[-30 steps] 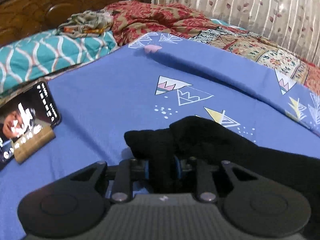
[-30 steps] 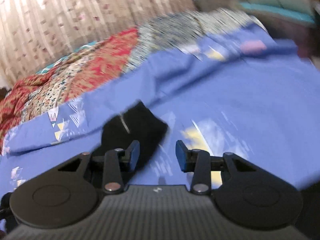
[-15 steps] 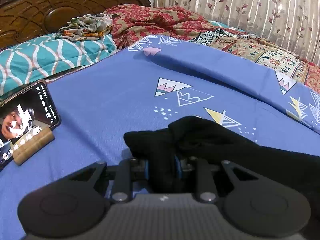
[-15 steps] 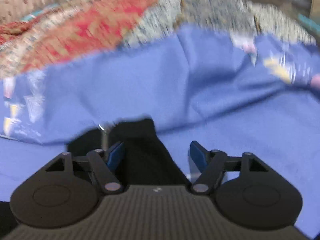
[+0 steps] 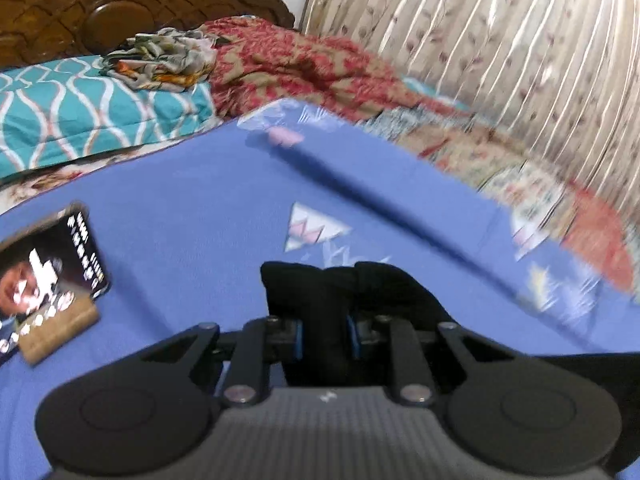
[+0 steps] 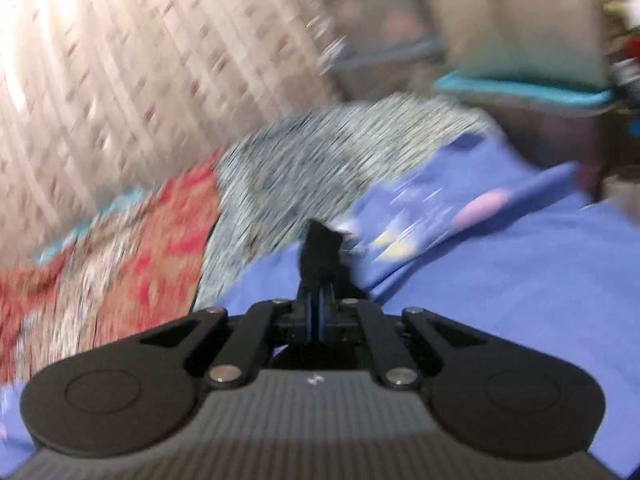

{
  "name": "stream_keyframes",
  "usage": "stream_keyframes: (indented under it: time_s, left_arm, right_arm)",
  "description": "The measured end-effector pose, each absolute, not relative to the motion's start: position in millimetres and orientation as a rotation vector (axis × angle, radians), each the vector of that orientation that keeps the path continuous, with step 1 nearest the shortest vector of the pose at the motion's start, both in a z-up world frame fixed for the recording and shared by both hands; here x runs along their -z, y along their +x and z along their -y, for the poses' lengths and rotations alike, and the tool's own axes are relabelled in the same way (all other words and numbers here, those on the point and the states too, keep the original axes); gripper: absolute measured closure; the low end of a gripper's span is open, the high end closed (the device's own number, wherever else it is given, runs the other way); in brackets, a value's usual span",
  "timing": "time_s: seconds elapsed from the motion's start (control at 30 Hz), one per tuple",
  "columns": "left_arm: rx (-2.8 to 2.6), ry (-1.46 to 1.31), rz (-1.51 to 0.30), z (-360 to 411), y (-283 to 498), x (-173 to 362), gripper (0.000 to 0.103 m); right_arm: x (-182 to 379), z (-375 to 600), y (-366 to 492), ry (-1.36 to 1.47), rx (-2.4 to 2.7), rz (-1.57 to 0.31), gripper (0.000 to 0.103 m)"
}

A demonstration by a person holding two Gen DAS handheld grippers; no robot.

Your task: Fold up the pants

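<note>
left tool (image 5: 323,334) clamped on black pants (image 5: 340,292) above blue bed (image 5: 192,216); right tool (image 6: 319,316) pinches another pants edge, likely so both ends lift together for fold.

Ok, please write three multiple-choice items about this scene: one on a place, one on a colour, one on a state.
1. Where does the smartphone with lit screen lie? A left of the left gripper B on the teal pillow C beside the curtain
2. What colour is the bed sheet? A green B blue C white
3. How is the right gripper? A wide open B out of view C shut on the black fabric pants

A: phone at the left edge. B: blue sheet with triangle prints. C: its fingers pinch black cloth.
</note>
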State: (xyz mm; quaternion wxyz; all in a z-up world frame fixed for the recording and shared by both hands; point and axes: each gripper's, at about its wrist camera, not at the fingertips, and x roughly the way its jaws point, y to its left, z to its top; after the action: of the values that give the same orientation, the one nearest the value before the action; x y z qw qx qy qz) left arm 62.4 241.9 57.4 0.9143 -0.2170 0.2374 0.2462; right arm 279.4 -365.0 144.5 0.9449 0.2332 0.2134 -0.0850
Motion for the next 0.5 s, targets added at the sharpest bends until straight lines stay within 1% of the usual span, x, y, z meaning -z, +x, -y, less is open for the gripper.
stream_keyframes:
  time_s: [0.1, 0.27, 0.37, 0.5]
  left_arm:
    - [-0.464, -0.5, -0.43, -245.7, 63.3, -74.8, 0.085]
    - [-0.458, -0.489, -0.447, -242.8, 88.2, -76.7, 0.085]
    - [-0.47, -0.498, -0.501, -245.4, 105.0, -62.9, 0.085]
    - [-0.48, -0.576, -0.606, -257.0, 118.5, -44.4, 0.085]
  right_arm:
    - [-162.8, 392.4, 248.1, 0.565, 0.223, -0.407, 0.097]
    - [-149.0, 396.9, 248.1, 0.566, 0.267, -0.47, 0.097]
    - [-132.4, 394.3, 272.4, 0.567, 0.29, -0.494, 0.097]
    - [-115.9, 394.8, 288.3, 0.641, 0.323, -0.493, 0.097]
